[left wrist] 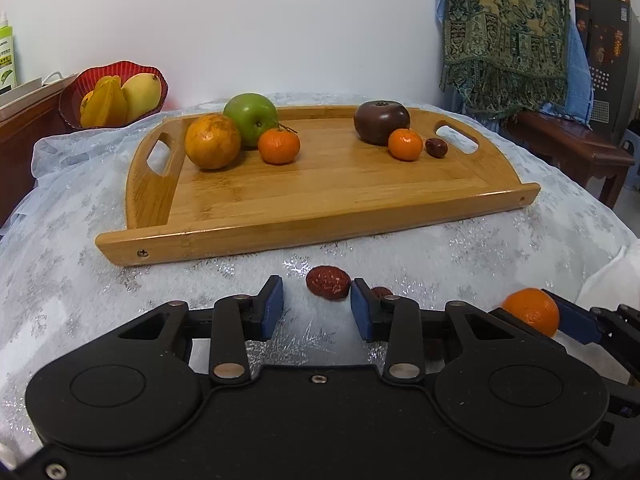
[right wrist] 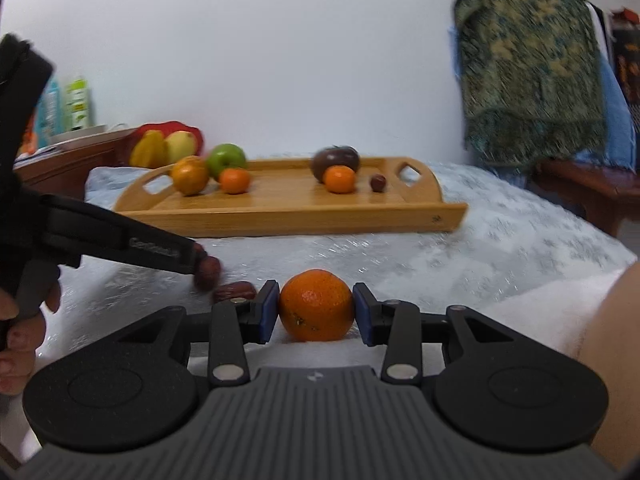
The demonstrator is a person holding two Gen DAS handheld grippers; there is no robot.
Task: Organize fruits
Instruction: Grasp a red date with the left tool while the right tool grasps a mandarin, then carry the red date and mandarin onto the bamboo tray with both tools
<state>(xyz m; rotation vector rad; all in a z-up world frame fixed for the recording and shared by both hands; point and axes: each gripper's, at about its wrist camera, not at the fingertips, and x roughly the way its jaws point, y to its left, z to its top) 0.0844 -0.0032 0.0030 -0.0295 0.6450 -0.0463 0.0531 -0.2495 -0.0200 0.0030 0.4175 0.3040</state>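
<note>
Here the right gripper (right wrist: 316,309) has its blue pads (right wrist: 269,312) set against both sides of a small tangerine (right wrist: 316,305), which sits on the white patterned cloth (right wrist: 460,264) in front of the wooden tray (right wrist: 288,216). The pads touch its sides, so it is grasped, though the fruit seems to rest on the cloth. Whether its stem end faces up or sideways cannot be told.

The left gripper (left wrist: 317,304) stands wide apart, grasping nothing. A wrinkled red date (left wrist: 328,282) lies just ahead of its tips, long axis running left to right, close to the right pad (left wrist: 360,308); whether they touch cannot be told. A second date (left wrist: 381,292) peeks out behind that pad.

From the right wrist view the left tool comes in low from the left, sloping down toward the dates, with the person's hand (right wrist: 20,320) wrapped around its handle.

On the tray, a big orange (left wrist: 212,142), a green apple (left wrist: 251,119) and a tangerine are grouped at the left; a dark brown fruit (left wrist: 382,122), another tangerine and a date sit at the right. A red bowl (left wrist: 116,94) of yellow fruit stands beyond the tray's left end.
</note>
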